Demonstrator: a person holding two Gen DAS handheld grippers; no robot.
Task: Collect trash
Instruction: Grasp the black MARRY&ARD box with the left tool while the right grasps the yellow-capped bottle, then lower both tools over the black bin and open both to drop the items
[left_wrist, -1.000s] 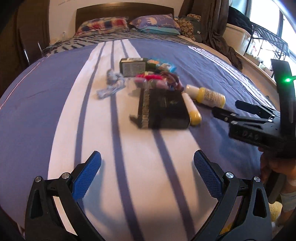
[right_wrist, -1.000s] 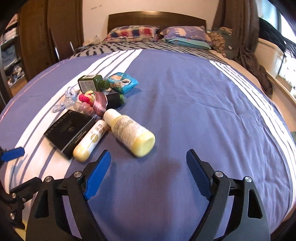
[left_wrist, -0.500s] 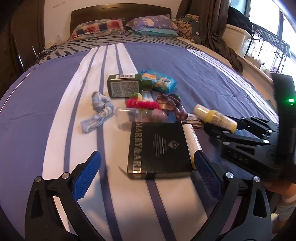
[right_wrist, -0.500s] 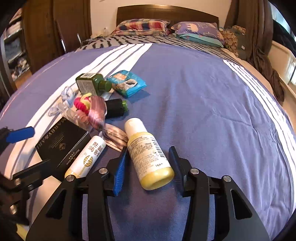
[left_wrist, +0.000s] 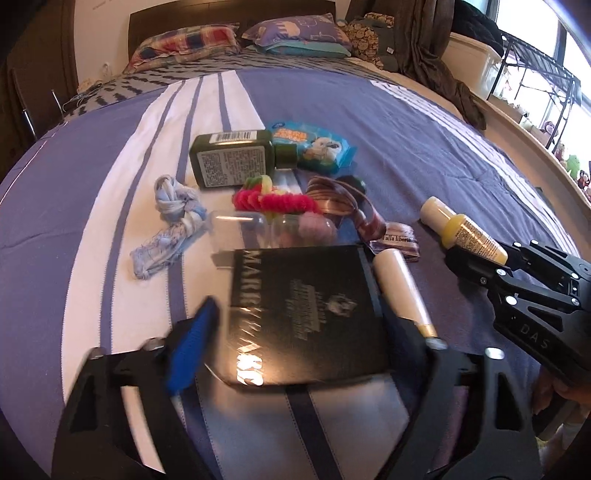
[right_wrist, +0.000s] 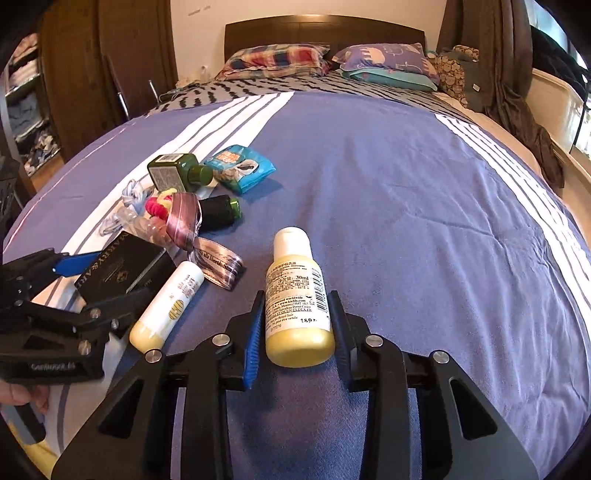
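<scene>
While my left gripper (left_wrist: 295, 332) straddles the black box (left_wrist: 306, 314) on the bed (right_wrist: 424, 203), fingers apart, my right gripper (right_wrist: 297, 332) clamps the yellow bottle (right_wrist: 297, 299), its long axis running straight ahead between my fingers, cap away.

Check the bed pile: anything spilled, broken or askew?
No spill or damage shows. All three bottles lie on their sides, caps on: green bottle, yellow bottle between the right hand-held gripper's fingers, dark bottle. A loose ribbon trails from the pile.

Black gripper (right_wrist: 297, 332), blue pads (right_wrist: 254, 347), silver screws
</scene>
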